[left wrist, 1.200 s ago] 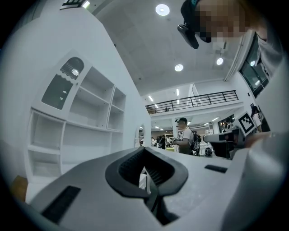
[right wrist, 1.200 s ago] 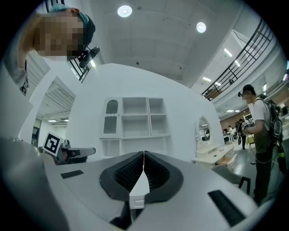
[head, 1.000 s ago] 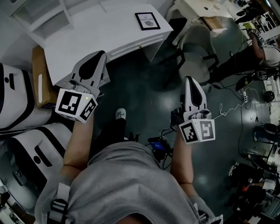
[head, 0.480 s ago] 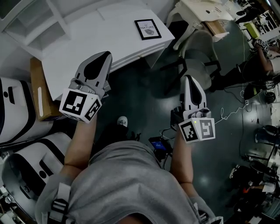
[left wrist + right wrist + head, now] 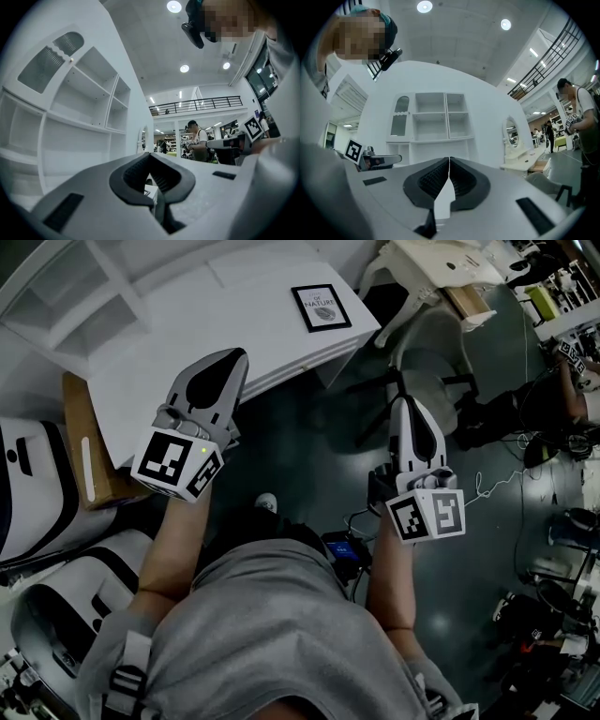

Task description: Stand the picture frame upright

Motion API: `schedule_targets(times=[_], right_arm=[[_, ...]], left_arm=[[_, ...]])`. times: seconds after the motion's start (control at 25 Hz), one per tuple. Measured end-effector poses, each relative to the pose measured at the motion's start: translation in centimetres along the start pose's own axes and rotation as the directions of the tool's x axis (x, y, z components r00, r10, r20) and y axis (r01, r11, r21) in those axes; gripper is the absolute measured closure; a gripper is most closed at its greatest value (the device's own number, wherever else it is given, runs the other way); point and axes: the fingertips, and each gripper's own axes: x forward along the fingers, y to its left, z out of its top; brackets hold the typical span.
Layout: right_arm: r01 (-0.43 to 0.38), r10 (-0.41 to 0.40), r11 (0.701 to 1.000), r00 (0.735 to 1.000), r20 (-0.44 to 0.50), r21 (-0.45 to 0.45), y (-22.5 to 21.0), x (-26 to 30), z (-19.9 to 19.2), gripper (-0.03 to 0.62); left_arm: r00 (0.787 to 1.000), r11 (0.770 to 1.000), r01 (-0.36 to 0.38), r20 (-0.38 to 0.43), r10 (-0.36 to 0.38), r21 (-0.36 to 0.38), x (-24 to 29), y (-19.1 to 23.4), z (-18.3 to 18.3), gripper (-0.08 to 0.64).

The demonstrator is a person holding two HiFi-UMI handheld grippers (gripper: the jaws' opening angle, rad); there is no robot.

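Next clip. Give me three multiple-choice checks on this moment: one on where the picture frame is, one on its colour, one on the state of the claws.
1. Where is the picture frame?
A. On the floor
B. Lying flat on the white desk
C. Upright on a shelf

2. The frame's border is:
A. Black
B. Red
C. Gold

3. The left claw and right claw are:
A. Both wide open
B. Right one shut on the frame
C. Both shut and empty

Answers:
1 B: the head view shows it face up near the desk's corner.
2 A: a dark border rings the white print.
3 C: each gripper view shows its jaws together with nothing between them.
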Motion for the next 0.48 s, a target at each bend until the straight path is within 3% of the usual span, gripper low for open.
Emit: schedule_targets(times=[0.48], right_arm=[[-0.03,0.03,1.0,0.999,-0.014,0.008,0.8,1.2,-0.6,0.563]], left_arm=[[1.0,1.0,-0.009,-0.017,0.008,-0.019,-0.4,0.7,-1.1,0.552]])
